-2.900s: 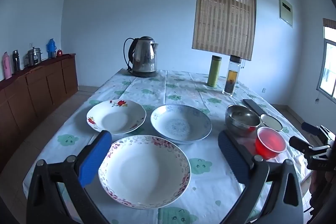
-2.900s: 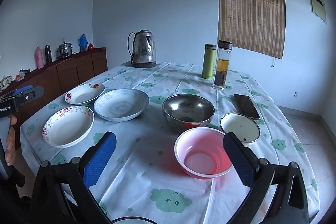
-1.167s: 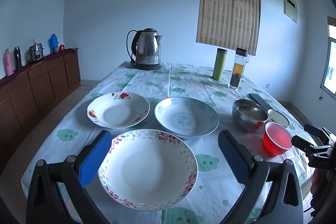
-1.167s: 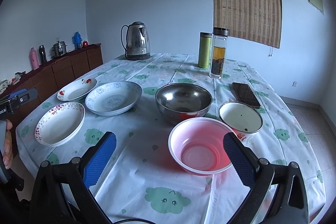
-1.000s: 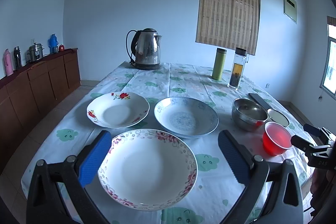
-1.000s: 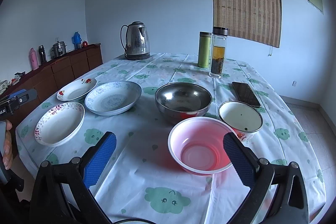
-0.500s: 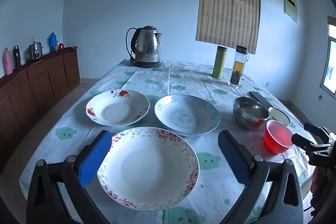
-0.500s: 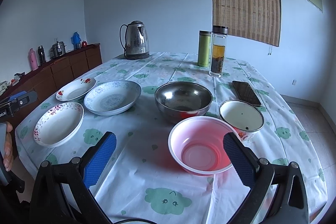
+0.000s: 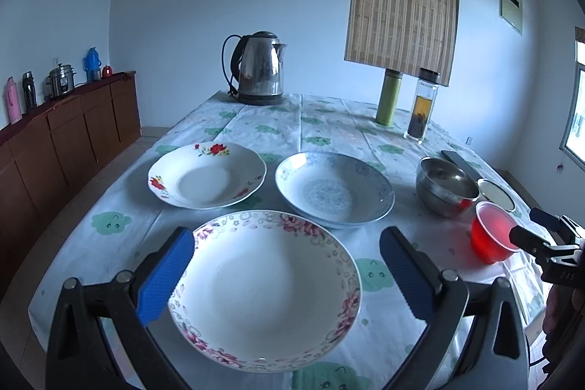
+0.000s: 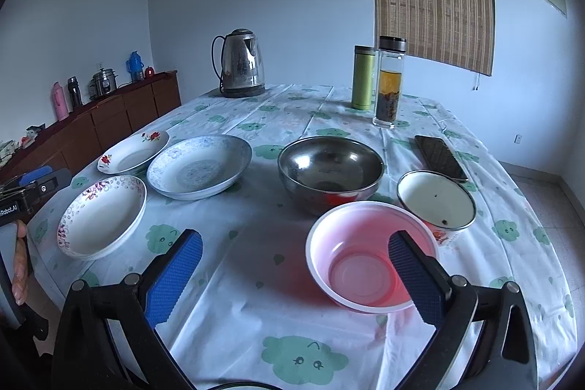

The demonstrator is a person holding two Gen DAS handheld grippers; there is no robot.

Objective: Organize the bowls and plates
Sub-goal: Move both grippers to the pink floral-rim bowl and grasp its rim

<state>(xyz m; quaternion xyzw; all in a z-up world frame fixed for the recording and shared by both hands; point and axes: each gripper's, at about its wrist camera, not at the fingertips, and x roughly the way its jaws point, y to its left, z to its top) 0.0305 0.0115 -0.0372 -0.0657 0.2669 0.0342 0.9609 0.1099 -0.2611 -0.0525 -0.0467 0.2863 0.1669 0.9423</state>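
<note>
- The left wrist view looks down on the pink-flowered plate (image 9: 263, 287), which lies on the desk (image 9: 256, 134) between the blue pads of the left hand-held gripper (image 9: 287, 275); the jaws stand wide apart and hold nothing.
- Behind it in that view lie the red-flowered plate (image 9: 206, 176) and, to its right, the blue-patterned plate (image 9: 334, 194), near each other but apart.
- The right wrist view shows the bowls plainly: the pink plastic bowl (image 10: 369, 265) nearest, its rim passing behind the right pad of the right hand-held gripper (image 10: 294, 275), whose jaws are also wide apart and empty.
- Just beyond the pink bowl sits the steel bowl (image 10: 331, 172), and to the right the white enamel bowl (image 10: 437, 201), close to the pink one; whether they touch cannot be told.
- In the left view these three bowls are small at the right edge, and the white bowl is mostly hidden behind the steel one.
- A dark phone (image 10: 440, 156) shows fully only in the right view.
- A kettle (image 9: 257, 74), a green flask (image 10: 362, 77) and a glass tea bottle (image 10: 389, 83) stand at the far end of the desk.
- At the left edge of the right view a hand (image 10: 20, 265) holds the other gripper body, cut off by the frame; its label reads "Robot.AI", the start lost.
- At the right edge of the left view the other gripper body bears letters, seemingly "DAS", hard to make out.
</note>
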